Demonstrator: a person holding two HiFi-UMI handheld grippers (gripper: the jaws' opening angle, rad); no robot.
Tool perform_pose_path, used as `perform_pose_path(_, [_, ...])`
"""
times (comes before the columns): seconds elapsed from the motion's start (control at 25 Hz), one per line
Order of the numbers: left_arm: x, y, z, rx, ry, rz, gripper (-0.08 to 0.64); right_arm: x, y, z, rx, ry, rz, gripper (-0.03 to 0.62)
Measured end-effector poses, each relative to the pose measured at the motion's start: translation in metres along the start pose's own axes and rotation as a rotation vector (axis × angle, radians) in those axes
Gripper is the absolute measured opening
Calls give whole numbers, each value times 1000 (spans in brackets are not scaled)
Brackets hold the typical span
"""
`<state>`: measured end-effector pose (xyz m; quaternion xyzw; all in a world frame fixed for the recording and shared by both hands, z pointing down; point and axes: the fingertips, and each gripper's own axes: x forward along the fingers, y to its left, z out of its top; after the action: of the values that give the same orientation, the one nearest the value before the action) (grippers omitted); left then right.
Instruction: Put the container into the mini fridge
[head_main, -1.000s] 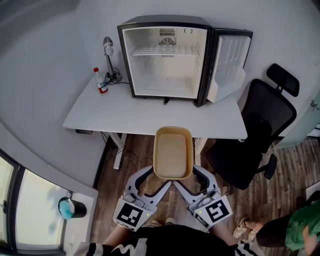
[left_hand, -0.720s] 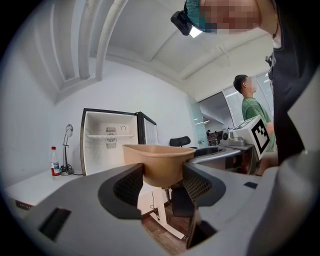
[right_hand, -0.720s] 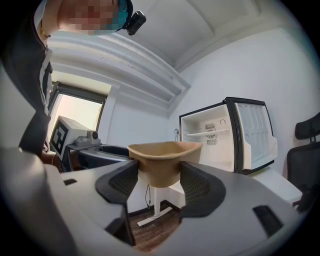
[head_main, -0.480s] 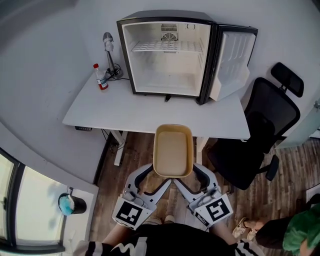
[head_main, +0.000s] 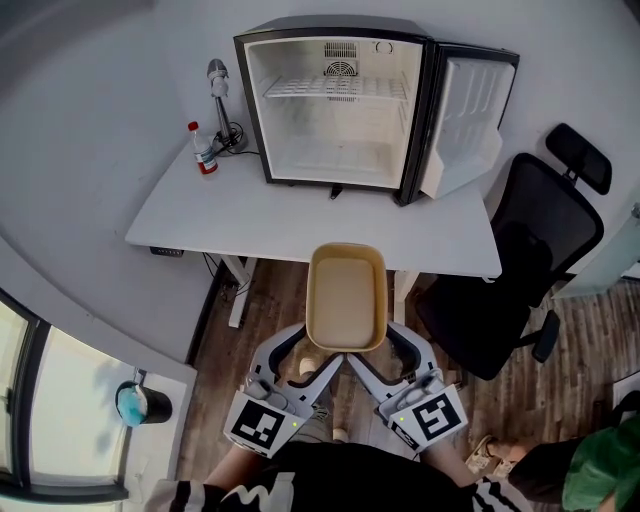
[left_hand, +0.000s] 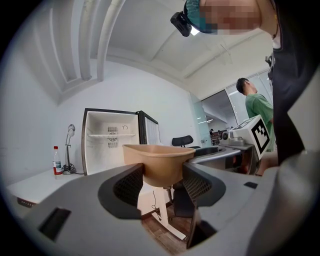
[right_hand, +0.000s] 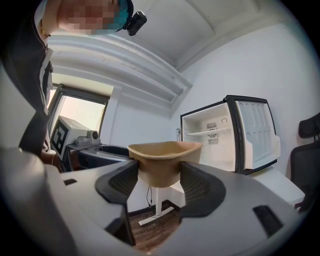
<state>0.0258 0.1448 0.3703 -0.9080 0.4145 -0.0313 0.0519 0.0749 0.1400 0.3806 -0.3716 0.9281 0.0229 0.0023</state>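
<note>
The container (head_main: 346, 298) is held in the air short of the table (head_main: 250, 225). Its near end is clamped by the left claw (left_hand: 162, 184) and the right claw (right_hand: 159, 182), one at each corner. Its long axis is aimed straight ahead at the open mini fridge (head_main: 335, 140), with neither claw nearer.

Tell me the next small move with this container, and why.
Probably carry the container forward, level, toward the mini fridge: left gripper and right gripper are both shut on it, it hangs short of the table edge, and the fridge stands open, bare below its shelf.
</note>
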Motion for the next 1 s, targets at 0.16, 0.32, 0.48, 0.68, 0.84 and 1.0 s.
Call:
perform_pose_path(0.16, [14, 8, -2, 5, -10, -18, 253, 8, -13, -1, -10, -3, -19, 268])
perform_pose_path(0.32, [30, 26, -2, 2, -20, -29, 253, 26, -28, -1, -14, -6, -33, 268])
perform_pose_path(0.48, [50, 47, -7, 8, -24, -43, 253, 48, -46, -4, -20, -4, -45, 268])
perform_pose_path(0.68, [76, 81, -10, 5, -28, -54, 253, 83, -70, -6, -20, -8, -55, 268])
perform_pose_path(0.84, [97, 106, -11, 2, -32, -63, 253, 109, -91, -5, -33, -18, -63, 268])
perform_pose_path(1.0, [119, 130, -14, -3, -28, -74, 253, 133, -110, -7, -13, 15, -79, 268])
